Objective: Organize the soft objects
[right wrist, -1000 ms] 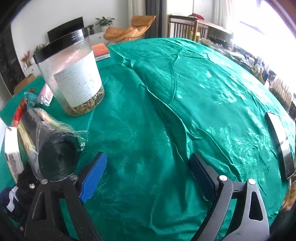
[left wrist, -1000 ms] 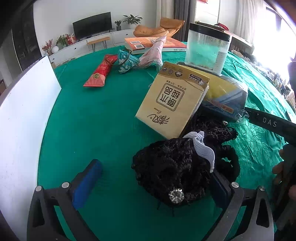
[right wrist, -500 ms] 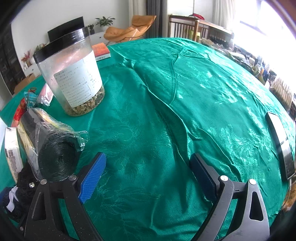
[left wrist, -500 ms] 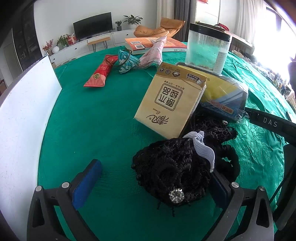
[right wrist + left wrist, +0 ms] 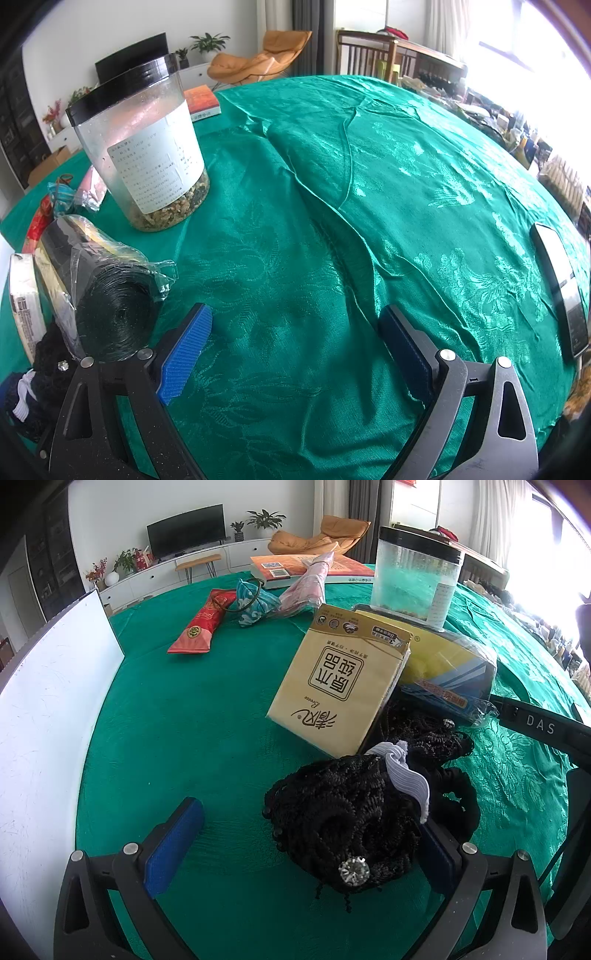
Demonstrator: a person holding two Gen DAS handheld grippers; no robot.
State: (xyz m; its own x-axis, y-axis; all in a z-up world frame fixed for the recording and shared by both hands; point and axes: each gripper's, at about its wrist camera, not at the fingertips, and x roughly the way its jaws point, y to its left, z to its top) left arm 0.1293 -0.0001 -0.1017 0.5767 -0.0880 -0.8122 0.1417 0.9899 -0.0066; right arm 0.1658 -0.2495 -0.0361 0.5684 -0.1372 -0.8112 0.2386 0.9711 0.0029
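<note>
Left gripper (image 5: 306,842) spread wide around the black crocheted bundle (image 5: 343,812) on the green tablecloth (image 5: 184,720), holding nothing. Right gripper (image 5: 295,347) equally wide over bare cloth. Just behind the bundle: tissue pack (image 5: 340,679) leaning. Likely snag: closing and lifting drags yarn, toppling the pack. Farther back, the jar (image 5: 413,587).

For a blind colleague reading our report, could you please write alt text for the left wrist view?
The open left gripper reaches around a black crocheted bundle with a white elastic band on a green tablecloth. Behind it a yellow tissue pack leans; a clear jar stands farther back.
</note>
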